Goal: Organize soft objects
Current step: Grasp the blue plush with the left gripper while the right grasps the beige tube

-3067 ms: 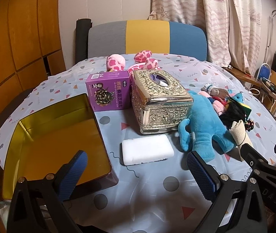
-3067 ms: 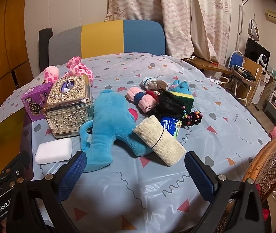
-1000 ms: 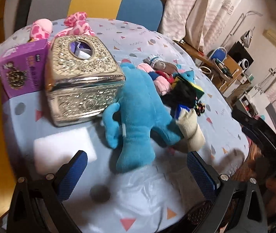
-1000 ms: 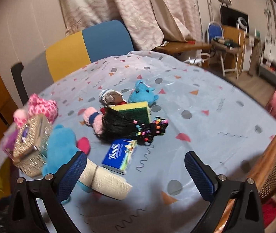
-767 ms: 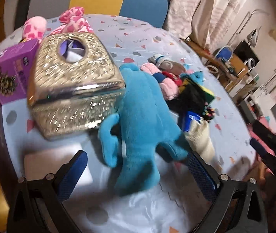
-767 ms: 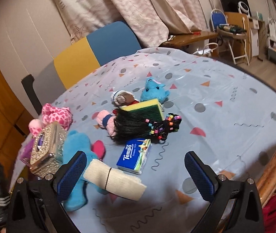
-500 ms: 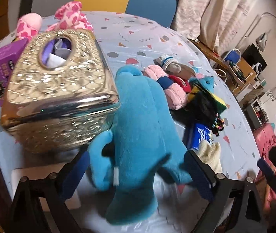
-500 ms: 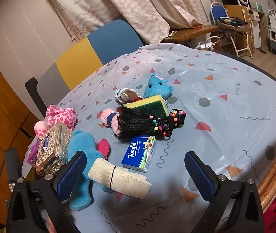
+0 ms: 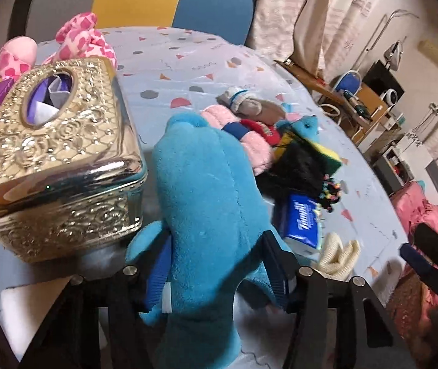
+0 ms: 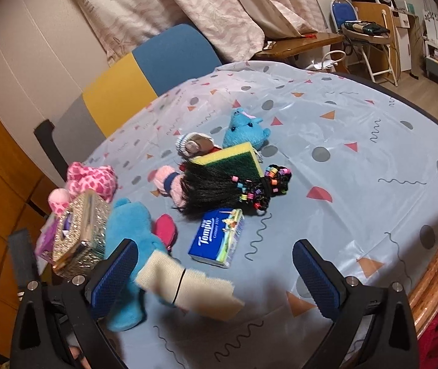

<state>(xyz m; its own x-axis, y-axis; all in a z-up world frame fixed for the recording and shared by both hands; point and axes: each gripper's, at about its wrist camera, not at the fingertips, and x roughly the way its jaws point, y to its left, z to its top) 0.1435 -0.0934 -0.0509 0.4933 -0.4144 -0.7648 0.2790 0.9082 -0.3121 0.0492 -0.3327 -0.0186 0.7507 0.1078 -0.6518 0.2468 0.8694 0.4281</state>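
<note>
L gripper [image 9: 215, 267] closing round blue plush toy [image 9: 206, 190], pads seemingly touching; gold tissue box [image 9: 58, 153] at 10 o'clock. R gripper [image 10: 215, 273] wide open, empty.

A lived-in home room is showing here: patterned curtains [image 10: 212, 15] are hanging behind a grey, yellow and blue chair [image 10: 145, 73], a cluttered side desk [image 10: 305, 41] is standing by a folding chair [image 10: 345, 10], and a plastic-clothed surface [image 10: 357, 129] is carrying toys.
</note>
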